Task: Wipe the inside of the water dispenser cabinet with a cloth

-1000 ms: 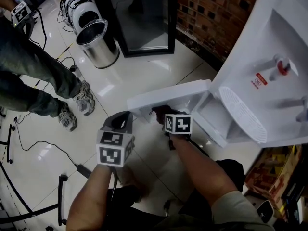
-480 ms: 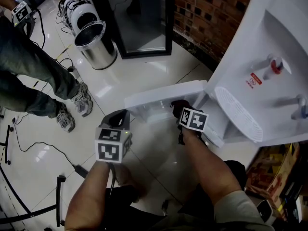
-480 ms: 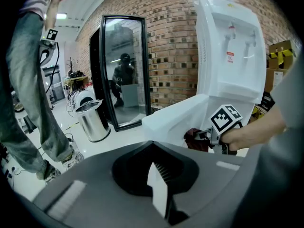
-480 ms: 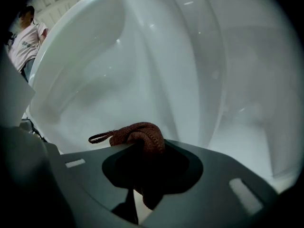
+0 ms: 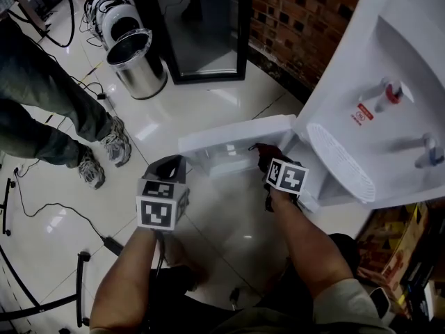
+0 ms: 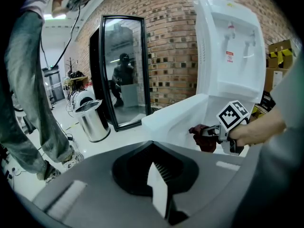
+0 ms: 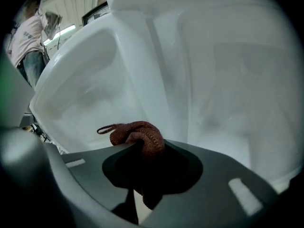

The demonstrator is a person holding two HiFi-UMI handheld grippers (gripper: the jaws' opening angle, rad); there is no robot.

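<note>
The white water dispenser (image 5: 375,96) stands at the right, its lower cabinet door (image 5: 236,134) swung open toward me. My right gripper (image 5: 263,153) is shut on a dark red cloth (image 5: 270,156) at the mouth of the cabinet. In the right gripper view the cloth (image 7: 140,137) bunches between the jaws, facing the white cabinet interior (image 7: 228,89) and the door's inner side (image 7: 85,94). My left gripper (image 5: 167,169) hangs shut and empty over the floor, left of the door. The left gripper view shows the cloth (image 6: 204,139) against the door (image 6: 175,115).
A steel bin (image 5: 135,61) and a black-framed mirror (image 5: 205,26) stand behind the door, by a brick wall (image 5: 306,12). A person's legs and shoes (image 5: 104,145) are at the left. Cables (image 5: 42,207) cross the glossy floor. Cardboard boxes (image 5: 396,249) sit at the lower right.
My right gripper has carried the cloth to the right, from the middle of the open door to the cabinet opening. The left gripper has stayed put.
</note>
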